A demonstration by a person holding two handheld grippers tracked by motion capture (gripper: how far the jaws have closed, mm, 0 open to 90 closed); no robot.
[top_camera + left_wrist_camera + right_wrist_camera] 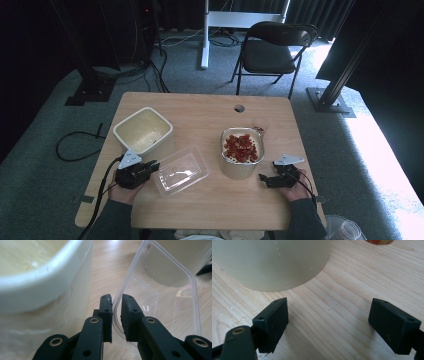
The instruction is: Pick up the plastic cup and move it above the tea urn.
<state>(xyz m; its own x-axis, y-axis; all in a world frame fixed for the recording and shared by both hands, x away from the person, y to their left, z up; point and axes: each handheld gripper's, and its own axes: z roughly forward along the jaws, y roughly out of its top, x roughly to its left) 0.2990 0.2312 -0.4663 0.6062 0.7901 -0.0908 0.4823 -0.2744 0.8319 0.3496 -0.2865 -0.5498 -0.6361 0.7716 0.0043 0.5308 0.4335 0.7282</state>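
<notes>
The clear lid point(181, 170) lies near the tabletop's point(210, 205) front edge, left of centre, its rim pinched between the left gripper's point(154, 165) jaws. An empty tub point(143, 131) stands just behind. The right gripper point(263, 178), jaws apart, rests beside the tub of red bits point(242, 152).

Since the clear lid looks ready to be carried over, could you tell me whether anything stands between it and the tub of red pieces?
Nothing visible does. The left gripper is shut on the rim of the clear lid, and bare table lies between it and the tub of red pieces. The right gripper rests open at the tub's far side.
</notes>
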